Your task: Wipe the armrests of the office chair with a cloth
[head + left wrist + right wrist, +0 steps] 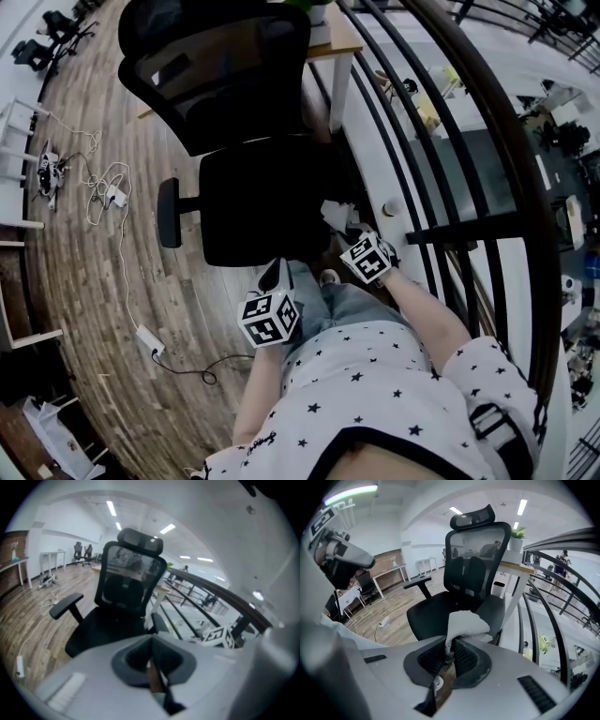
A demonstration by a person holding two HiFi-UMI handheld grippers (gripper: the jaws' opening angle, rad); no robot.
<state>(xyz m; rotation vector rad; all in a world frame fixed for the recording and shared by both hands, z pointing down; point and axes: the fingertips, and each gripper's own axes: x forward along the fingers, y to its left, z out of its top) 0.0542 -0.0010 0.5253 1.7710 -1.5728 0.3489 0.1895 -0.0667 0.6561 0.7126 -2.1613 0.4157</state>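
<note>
The office chair is black all over, mesh back included. The cloth in my right claw is white. That claw and my left claw are pale grey with dark grey pads, and each marker cube is patterned in black-and-white squares. The floor is brown wood planking. My shirt is white, dotted with small dark stars. The railing is dark.
</note>
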